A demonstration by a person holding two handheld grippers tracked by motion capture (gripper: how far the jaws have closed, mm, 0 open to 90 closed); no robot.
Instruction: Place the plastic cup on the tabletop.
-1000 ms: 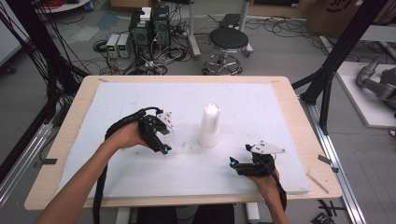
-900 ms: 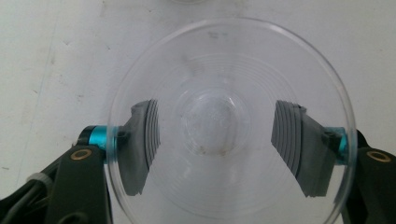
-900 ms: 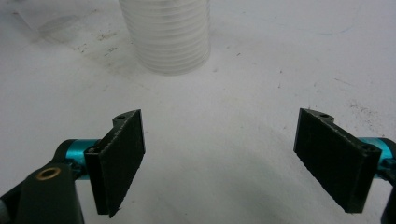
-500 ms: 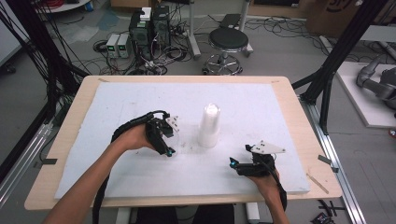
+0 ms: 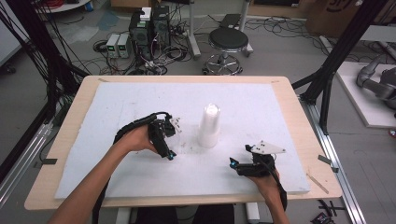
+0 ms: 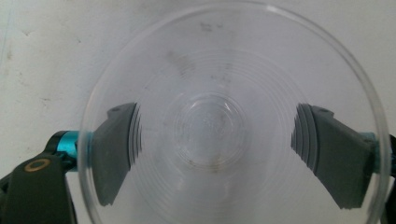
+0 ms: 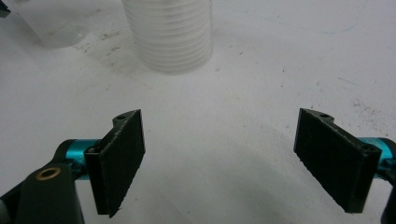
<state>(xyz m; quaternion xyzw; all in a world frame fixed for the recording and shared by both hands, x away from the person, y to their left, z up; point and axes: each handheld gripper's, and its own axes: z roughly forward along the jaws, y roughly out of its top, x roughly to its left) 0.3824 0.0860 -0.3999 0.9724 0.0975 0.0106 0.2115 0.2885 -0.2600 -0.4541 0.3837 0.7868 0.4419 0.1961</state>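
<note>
A clear plastic cup (image 6: 215, 60) stands between the jaws of my left gripper (image 6: 215, 140), seen from above down into its mouth; both grey pads press its sides through the wall. In the high view my left gripper (image 5: 174, 142) is left of a tall stack of translucent white cups (image 5: 210, 126) upside down on the white board. The right gripper view has the same stack (image 7: 168, 32) ahead and the clear cup (image 7: 51, 23) on the board at the upper left. My right gripper (image 7: 219, 158) is open over bare board, near the front edge (image 5: 238, 157).
A white foam board (image 5: 280, 112) covers most of the wooden table (image 5: 310, 140). Behind the table stand a stool (image 5: 228, 39), computer boxes (image 5: 149, 25) and loose cables on the floor. Black frame posts (image 5: 336, 60) rise at both sides.
My left gripper has shifted a little to the right and toward the near edge, closer to the cup stack. The right gripper has stayed put.
</note>
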